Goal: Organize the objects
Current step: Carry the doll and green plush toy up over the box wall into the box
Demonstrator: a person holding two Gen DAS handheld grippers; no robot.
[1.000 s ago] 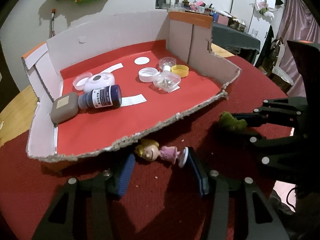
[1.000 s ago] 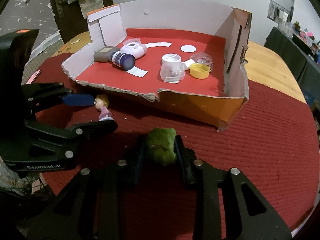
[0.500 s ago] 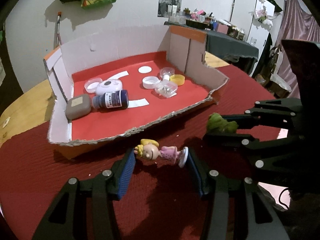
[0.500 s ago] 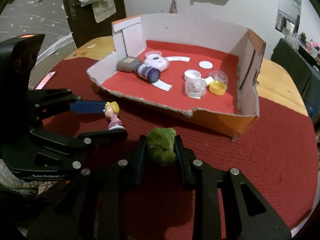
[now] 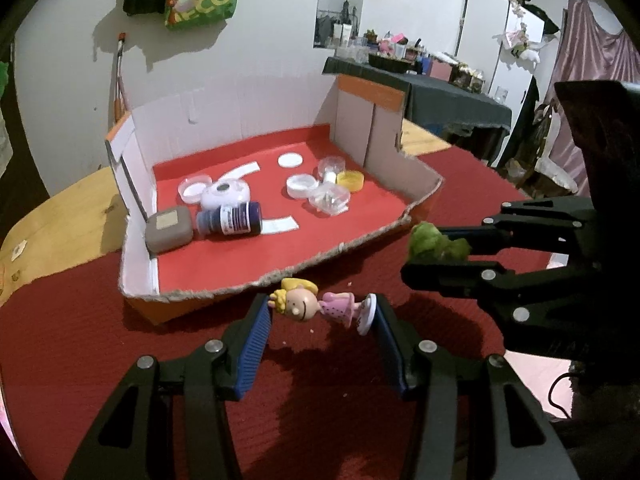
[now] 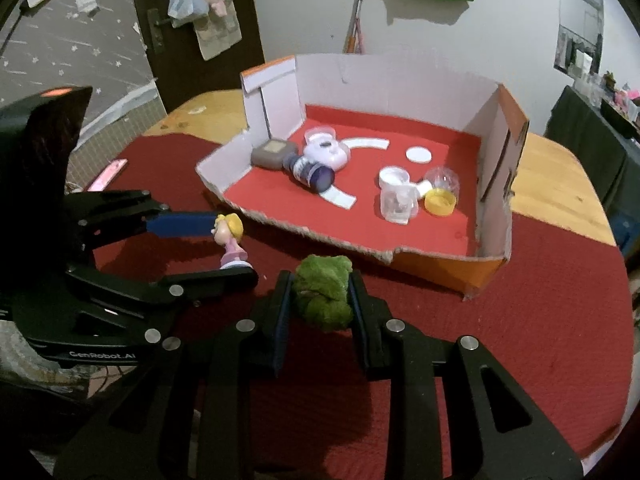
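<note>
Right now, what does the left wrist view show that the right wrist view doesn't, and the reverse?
Only the left wrist view shows the doll face-on, lying crosswise in the left claw, and the dark-clothed counter behind the box.

Only the right wrist view shows the door with hanging bags, and the pink item on the table.

Both show the box with its bottle and yellow lid, and the green toy shut in the right claw.
</note>
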